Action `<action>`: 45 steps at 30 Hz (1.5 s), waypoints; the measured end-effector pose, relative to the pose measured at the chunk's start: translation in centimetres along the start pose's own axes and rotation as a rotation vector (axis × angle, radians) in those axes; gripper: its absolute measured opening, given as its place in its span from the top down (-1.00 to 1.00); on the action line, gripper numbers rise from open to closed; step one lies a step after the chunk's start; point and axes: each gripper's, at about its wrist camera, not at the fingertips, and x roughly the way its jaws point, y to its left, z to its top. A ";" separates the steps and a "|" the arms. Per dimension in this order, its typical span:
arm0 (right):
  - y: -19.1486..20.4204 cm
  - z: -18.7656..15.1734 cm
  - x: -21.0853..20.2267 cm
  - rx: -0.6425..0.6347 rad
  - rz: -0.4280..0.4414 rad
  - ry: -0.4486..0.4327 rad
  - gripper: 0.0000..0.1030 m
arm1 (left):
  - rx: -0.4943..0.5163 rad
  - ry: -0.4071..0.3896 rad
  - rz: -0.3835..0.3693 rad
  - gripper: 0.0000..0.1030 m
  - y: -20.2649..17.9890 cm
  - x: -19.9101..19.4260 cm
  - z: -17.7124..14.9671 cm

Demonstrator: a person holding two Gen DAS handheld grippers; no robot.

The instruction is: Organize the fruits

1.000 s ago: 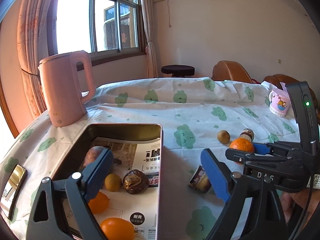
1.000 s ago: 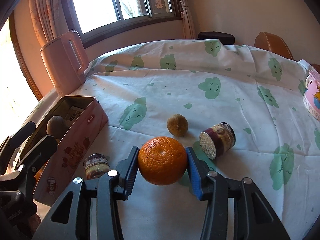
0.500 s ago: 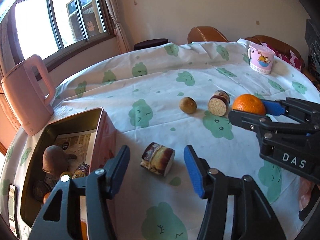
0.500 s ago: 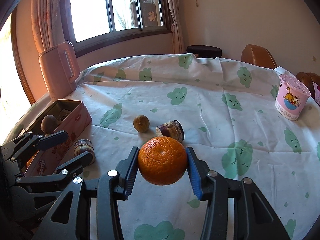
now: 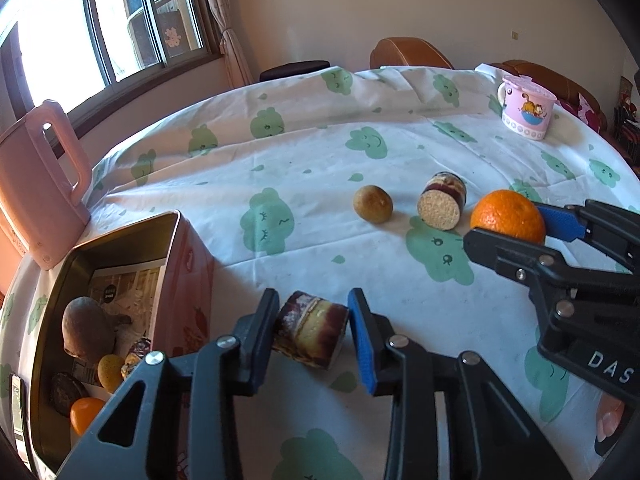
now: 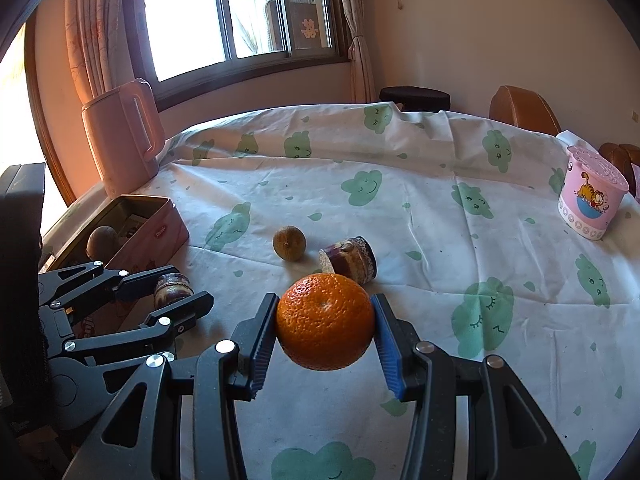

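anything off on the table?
Two short purple-skinned cut pieces lie tipped on their sides: one beside the small brown fruit, one between the left tongs, whose jaws have just been closing. Nothing spilled.

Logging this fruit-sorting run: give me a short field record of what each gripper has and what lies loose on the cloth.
left gripper: jaws just closing, pads on the purple-brown cut piece
right gripper: shut on the orange
loose on tablecloth: small brown fruit; second cut piece
pink tin: holds several fruits
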 end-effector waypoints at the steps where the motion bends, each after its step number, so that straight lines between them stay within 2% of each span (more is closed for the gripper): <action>1: 0.0 0.0 0.0 -0.001 0.000 -0.002 0.06 | -0.004 -0.008 0.000 0.28 0.1 -0.1 0.0; 17: 0.7 -0.1 -1.2 -0.037 0.015 -0.063 0.06 | -0.076 -0.119 -0.020 0.28 1.5 -2.2 -0.3; 45: 1.0 -0.4 -3.0 -0.056 0.024 -0.162 0.06 | -0.138 -0.241 -0.018 0.28 2.6 -4.3 -1.0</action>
